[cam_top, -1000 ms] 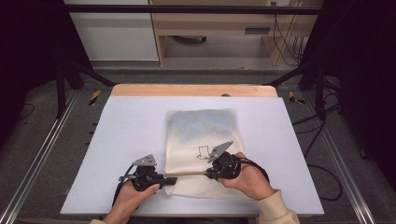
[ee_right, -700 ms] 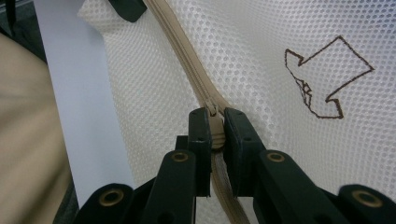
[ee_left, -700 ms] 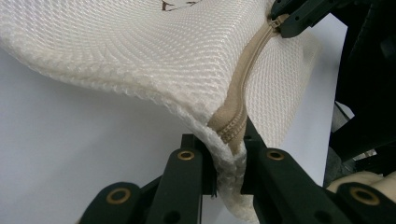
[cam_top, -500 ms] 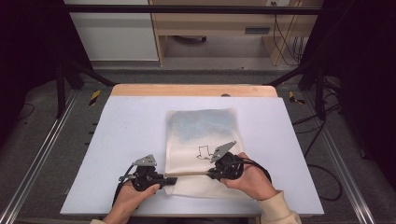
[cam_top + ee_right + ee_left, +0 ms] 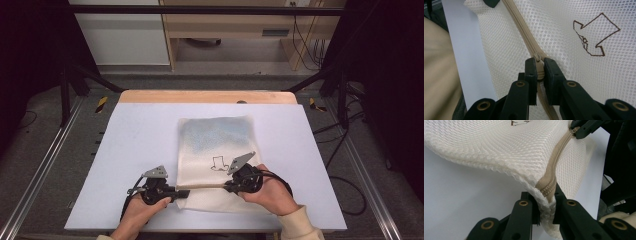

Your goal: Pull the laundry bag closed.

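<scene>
High view, item one: white mesh bag point(image 5: 215, 160) lying flat on the table point(image 5: 135, 145), right of centre and toward the near edge, a tan zipper point(image 5: 205, 187) running left to right across its near part.

Left tongs point(image 5: 184, 194): clamped shut on the bag's left end, at the zipper's end.

Right tongs point(image 5: 227, 187): pinched shut on the zipper pull point(image 5: 538, 67), part way along the track.

Step in hand, by judgement: working the zipper, one end anchored while the pull is held. Which way the slider is meant to travel cannot be told. The next move calls for a steady draw of the pull along the track, the left grip keeping the fabric taut so the mesh does not bunch.

Left gripper view: bag corner point(image 5: 544, 202) lifted off the table and gathered between the jaws, zipper tape curving away to the far tongs point(image 5: 584, 128); that lift is not evident from above.

Right gripper view: fine detail of the pull between the pads, plus a brown outline drawing point(image 5: 596, 35) stitched on the mesh, seen as a small mark from above.
</scene>
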The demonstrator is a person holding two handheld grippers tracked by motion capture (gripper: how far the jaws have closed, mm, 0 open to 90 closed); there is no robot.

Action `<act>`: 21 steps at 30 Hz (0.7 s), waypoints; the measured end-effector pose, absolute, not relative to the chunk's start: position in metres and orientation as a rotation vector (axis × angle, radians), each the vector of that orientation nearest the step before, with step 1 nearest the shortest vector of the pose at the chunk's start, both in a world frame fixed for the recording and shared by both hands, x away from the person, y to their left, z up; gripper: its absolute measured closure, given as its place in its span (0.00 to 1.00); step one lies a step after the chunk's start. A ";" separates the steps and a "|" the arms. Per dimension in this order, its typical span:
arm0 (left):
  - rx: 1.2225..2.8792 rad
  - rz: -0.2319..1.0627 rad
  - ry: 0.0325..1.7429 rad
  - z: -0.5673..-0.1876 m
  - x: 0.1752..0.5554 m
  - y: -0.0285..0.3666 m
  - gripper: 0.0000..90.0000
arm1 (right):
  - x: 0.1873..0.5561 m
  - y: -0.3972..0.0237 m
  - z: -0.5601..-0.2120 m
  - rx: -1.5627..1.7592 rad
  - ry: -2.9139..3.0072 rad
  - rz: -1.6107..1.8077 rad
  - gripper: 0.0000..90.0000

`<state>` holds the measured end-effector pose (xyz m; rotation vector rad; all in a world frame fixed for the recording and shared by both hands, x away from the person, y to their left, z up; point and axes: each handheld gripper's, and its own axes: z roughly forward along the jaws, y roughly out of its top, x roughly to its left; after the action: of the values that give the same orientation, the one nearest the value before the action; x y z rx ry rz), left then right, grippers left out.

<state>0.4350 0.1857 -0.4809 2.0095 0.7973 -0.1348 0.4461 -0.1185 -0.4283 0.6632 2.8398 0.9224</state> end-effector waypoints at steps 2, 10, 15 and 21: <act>2.008 -0.133 0.798 -0.481 0.435 0.186 0.92 | 0.446 -0.119 -0.429 0.662 2.840 0.922 0.91; 2.010 -0.133 0.797 -0.481 0.435 0.186 0.92 | 0.446 -0.123 -0.429 0.676 2.836 0.918 0.91; 2.011 -0.130 0.798 -0.481 0.435 0.186 0.92 | 0.445 -0.126 -0.429 0.696 2.827 0.912 0.91; 2.011 -0.127 0.798 -0.480 0.435 0.186 0.92 | 0.444 -0.130 -0.429 0.702 2.822 0.920 0.91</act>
<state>0.4353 0.1860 -0.4802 2.0110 0.7984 -0.1271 0.4437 -0.1298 -0.4295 0.7018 2.8218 0.9199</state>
